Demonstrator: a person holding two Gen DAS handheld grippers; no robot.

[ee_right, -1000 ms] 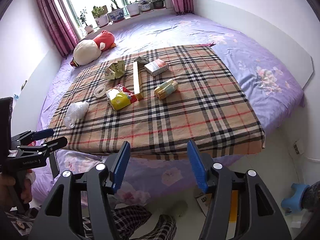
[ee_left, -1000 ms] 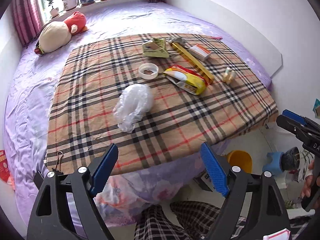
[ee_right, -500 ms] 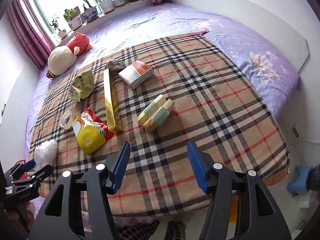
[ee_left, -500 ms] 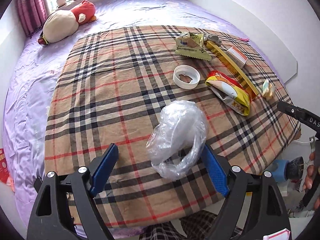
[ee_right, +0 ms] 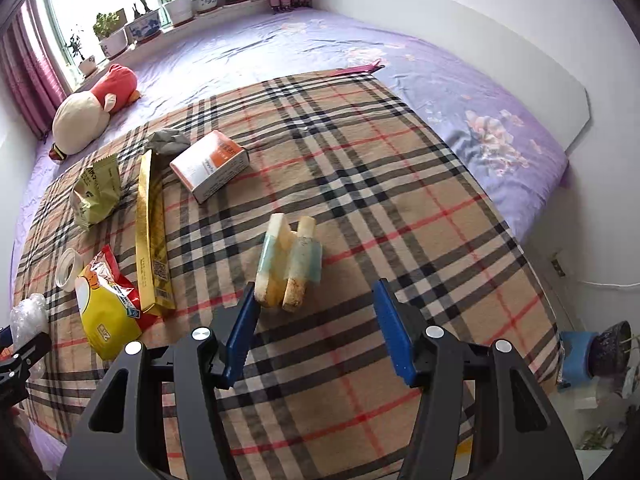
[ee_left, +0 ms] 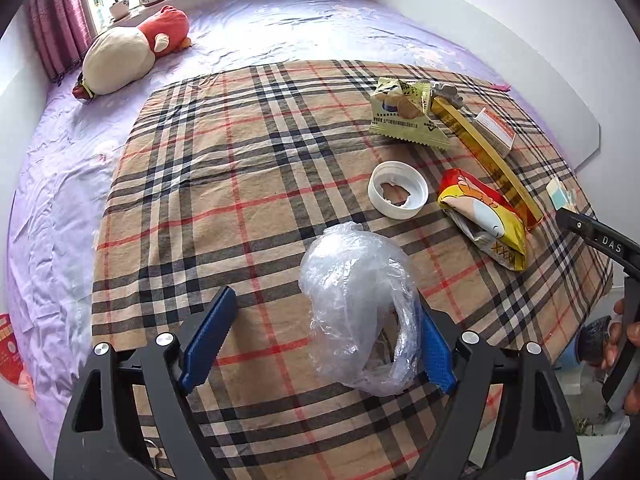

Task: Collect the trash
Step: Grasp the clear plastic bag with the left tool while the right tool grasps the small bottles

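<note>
Trash lies on a plaid cloth [ee_left: 224,184] on the bed. A crumpled clear plastic bag [ee_left: 356,304] sits between the jaws of my open left gripper [ee_left: 320,344], against the right finger. Beyond it are a white ring lid [ee_left: 398,190], a yellow-red snack bag [ee_left: 484,220], a green wrapper [ee_left: 404,114], a long gold box [ee_left: 484,152] and a white-orange box [ee_left: 494,130]. My open right gripper [ee_right: 316,332] hovers just short of two taped pale blocks [ee_right: 288,264]. The snack bag [ee_right: 106,312], gold box [ee_right: 150,236] and white-orange box [ee_right: 210,164] lie to its left.
A plush toy [ee_left: 128,52] lies on the purple bed sheet near the window. Potted plants [ee_right: 140,24] stand on the sill. A white wall panel [ee_right: 500,56] runs along the bed's right side. A blue stool [ee_right: 574,356] stands on the floor at right.
Both grippers moved forward over the cloth. The plastic bag now sits between the left jaws, and the taped blocks are close in front of the right jaws.
</note>
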